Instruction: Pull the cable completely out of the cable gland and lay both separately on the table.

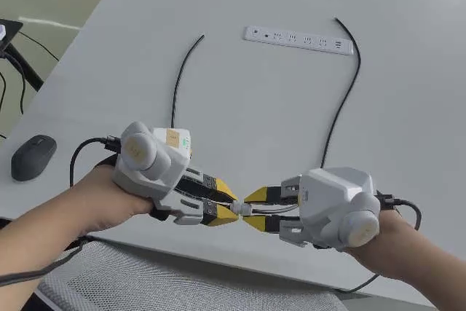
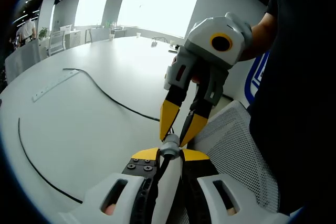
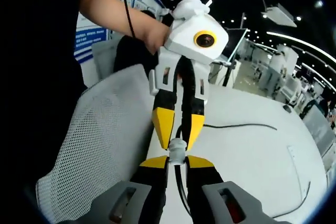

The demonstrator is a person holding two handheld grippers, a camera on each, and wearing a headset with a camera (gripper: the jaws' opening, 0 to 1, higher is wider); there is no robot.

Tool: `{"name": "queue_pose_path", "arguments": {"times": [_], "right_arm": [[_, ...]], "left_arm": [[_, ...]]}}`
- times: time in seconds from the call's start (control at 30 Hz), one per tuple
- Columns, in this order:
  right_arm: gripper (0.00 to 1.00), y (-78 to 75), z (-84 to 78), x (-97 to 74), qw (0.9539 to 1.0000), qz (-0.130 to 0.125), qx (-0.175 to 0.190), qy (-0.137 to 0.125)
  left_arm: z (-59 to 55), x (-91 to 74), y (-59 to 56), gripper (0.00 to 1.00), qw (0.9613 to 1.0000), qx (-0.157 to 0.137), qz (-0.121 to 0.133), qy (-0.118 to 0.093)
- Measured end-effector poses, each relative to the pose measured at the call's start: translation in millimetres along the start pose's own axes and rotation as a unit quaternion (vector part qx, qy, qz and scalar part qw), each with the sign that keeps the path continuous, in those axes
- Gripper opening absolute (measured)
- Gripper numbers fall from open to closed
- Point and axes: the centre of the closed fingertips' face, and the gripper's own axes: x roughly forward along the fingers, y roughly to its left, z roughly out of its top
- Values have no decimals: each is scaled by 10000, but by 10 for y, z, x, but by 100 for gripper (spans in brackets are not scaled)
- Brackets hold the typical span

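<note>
**A:** Yellow-tipped, both of them, and nose to nose in the head view. The left tool [image 1: 231, 206] and the right tool [image 1: 255, 210] meet in the air near the front edge of the white counter [image 1: 255, 114]. A mesh chair [image 1: 182, 282] shows below that edge. The small pale cable gland [image 1: 244, 210] sits right between the tips.

**B:** Anything else on the counter?

**A:** A power strip [image 1: 298, 40], a mouse [image 1: 33, 156] and two loose black leads [image 1: 182, 78], all well apart from the work.

**B:** And the left gripper view?

**A:** Its own jaws are drawn in narrow, flanking the gland. A black cable [image 2: 186, 121] leaves the gland and runs up between the right tool's jaws, which taper to a narrow gap. I cannot tell whether either tool truly pinches, or whether it is on the gland or the cable.

**B:** The right gripper view?

**A:** The mirror of it. Its own jaws are narrow beside the gland. The cable passes down between them and on up between the left tool's jaws.

**B:** So the cable is threaded through?

**A:** It shows on both sides of the gland, so I judge the pull is only at its start. Nothing is laid down yet.

**B:** Next move?

**A:** One tool should hold the gland body fast and the other should clamp the cable close by. Then the hands draw straight apart along the cable's line, regripping if the length outruns the reach.
</note>
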Motion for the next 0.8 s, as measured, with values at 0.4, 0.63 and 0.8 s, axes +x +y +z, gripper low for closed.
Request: {"name": "queue_pose_path", "arguments": {"times": [0.4,0.63,0.8], "right_arm": [[11,-40,-32,-83,9975,-296,634,-42],[19,-118,-112,-191,9838,-1017,1465,185],[17,-197,-169,-256,9762,-1763,1132,563]], "left_arm": [[12,60,-25,15,9998,220,-19,13],[39,23,33,16,9989,451,89,-37],[50,-4,73,16,9979,631,107,-91]]}}
